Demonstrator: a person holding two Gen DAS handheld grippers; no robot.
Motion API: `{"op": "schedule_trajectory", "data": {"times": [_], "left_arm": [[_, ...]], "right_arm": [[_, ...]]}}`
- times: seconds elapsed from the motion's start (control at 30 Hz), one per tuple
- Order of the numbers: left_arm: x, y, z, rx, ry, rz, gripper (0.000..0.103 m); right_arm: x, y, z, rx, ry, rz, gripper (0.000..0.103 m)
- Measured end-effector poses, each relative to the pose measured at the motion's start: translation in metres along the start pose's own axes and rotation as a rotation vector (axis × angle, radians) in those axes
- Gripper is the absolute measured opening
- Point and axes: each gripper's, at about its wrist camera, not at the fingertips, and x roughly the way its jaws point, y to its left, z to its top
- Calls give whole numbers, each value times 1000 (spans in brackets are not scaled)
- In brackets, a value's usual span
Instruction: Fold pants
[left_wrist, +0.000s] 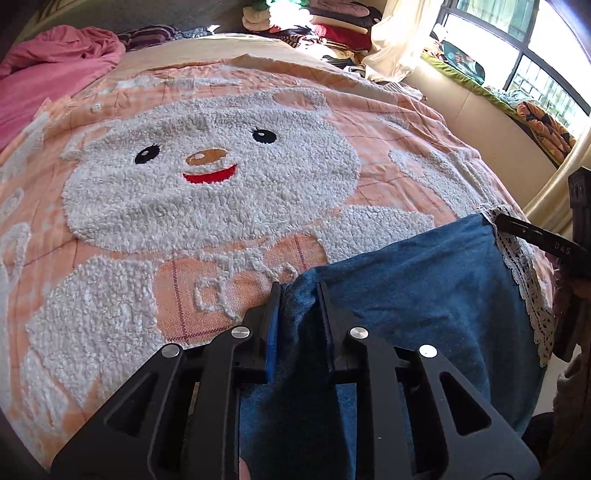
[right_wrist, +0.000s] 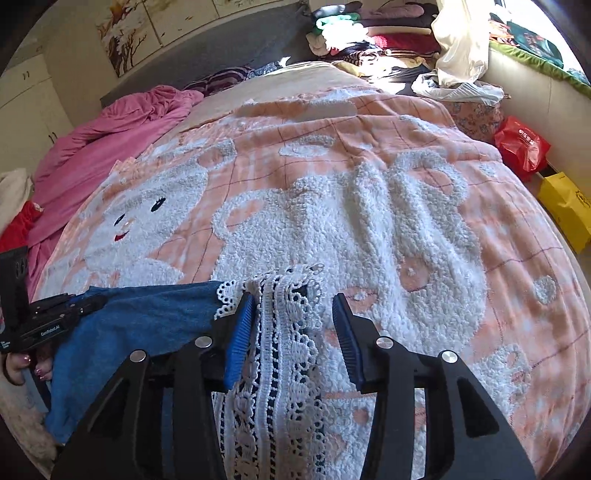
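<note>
Now, through the left wrist camera, I am looking down at my left gripper (left_wrist: 299, 295) at the near edge of the bed. Its 2 jaws are standing narrow, with a fold of the blue pants (left_wrist: 406, 295) running between them; the cloth is against the left pad, but I cannot tell if the right pad is pressing it. The pants are lying on the orange blanket (left_wrist: 110, 122) with the white bear (left_wrist: 207, 177) on it, and they are hanging over the bed edge toward me. Their white lace hem (left_wrist: 524, 273) is running along the right side, where my right gripper (left_wrist: 498, 221) is reaching in at the far corner of the cloth.

Then, through the right wrist camera, my right gripper (right_wrist: 293, 295) is standing open quite wide. The lace hem (right_wrist: 273, 350) is lying between the 2 jaws, leaning on the left blue pad, while the right pad is well apart from it. At the left, my left gripper (right_wrist: 92, 301) is at the denim (right_wrist: 140, 317), with my hand (right_wrist: 22, 365) below it.
</note>
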Motion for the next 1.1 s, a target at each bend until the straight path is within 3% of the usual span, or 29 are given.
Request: {"op": "schedule_trajectory", "data": {"times": [0.07, 0.13, 0.4, 0.67, 0.8, 0.87, 0.93, 1.0, 1.07, 1.1], "left_arm": [[-12, 2, 0, -6, -24, 30, 27], [-30, 2, -4, -14, -56, 27, 29], [-106, -8, -50, 26, -133, -1, 31], [-121, -42, -123, 163, -38, -47, 31], [-119, -66, -138, 259, -52, -7, 31], [-119, -77, -137, 288, -64, -20, 31], [-114, -89, -135, 320, -76, -11, 31], [-108, -98, -130, 345, -93, -4, 31], [-99, -106, -127, 367, -102, -5, 25], [-93, -111, -127, 387, -92, -3, 12]], "right_arm": [[-19, -5, -4, 20, -32, -4, 43], [-42, -10, -10, 41, -60, -6, 52], [-114, -9, -71, 77, -97, 24, 53], [-117, -9, -127, 141, -64, 44, 53], [-105, -5, -134, 142, -16, 56, 53], [-101, -2, -135, 123, -13, 47, 46], [-97, 2, -136, 90, -3, -1, 29], [-99, 4, -137, 77, -18, -14, 25], [-106, 6, -134, 59, -41, -48, 21], [-110, 9, -131, 43, -60, -64, 19]]}}
